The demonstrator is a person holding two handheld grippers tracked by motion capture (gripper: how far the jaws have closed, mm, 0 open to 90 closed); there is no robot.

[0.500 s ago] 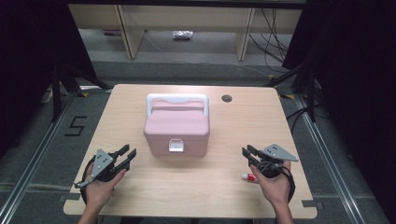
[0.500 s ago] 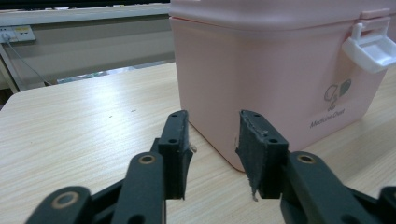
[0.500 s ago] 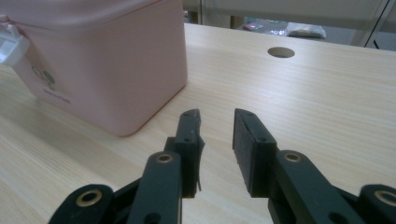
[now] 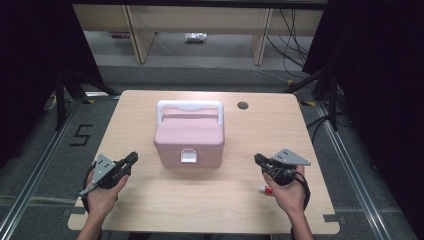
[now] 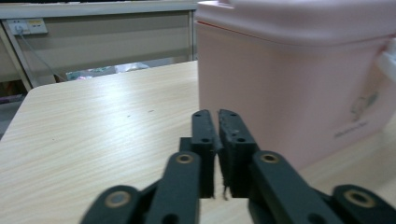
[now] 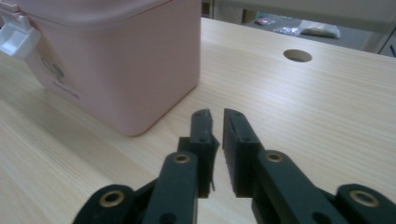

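- Centrally, the pink box [image 4: 189,135] sits on the wooden table [image 4: 150,210], its lid down, its white handle [image 4: 190,106] folded toward the far edge and its white latch [image 4: 188,156] on the near face; nothing shows the latch lifted.
- Left of the box and nearer the person, the left gripper [image 4: 131,159] hovers with its jaws pressed almost together and nothing between them; in the left gripper view the tips [image 5: 218,122] point at the box's side wall without touching it.
- Right of the box, also nearer the person, the right gripper [image 4: 258,159] is held apart from it, jaws nearly shut and empty [image 6: 215,122].
- Beyond the box on its right, a round cable hole [image 4: 243,105] marks the tabletop; a small red-and-white object [image 4: 263,189] lies under the right hand, too small to identify.
- Progress, as a judgement: work on the box has not begun; latch, lid and handle all remain to be dealt with.
- Compared with the earlier frame, both grippers and the box keep practically the same places; no visible change.
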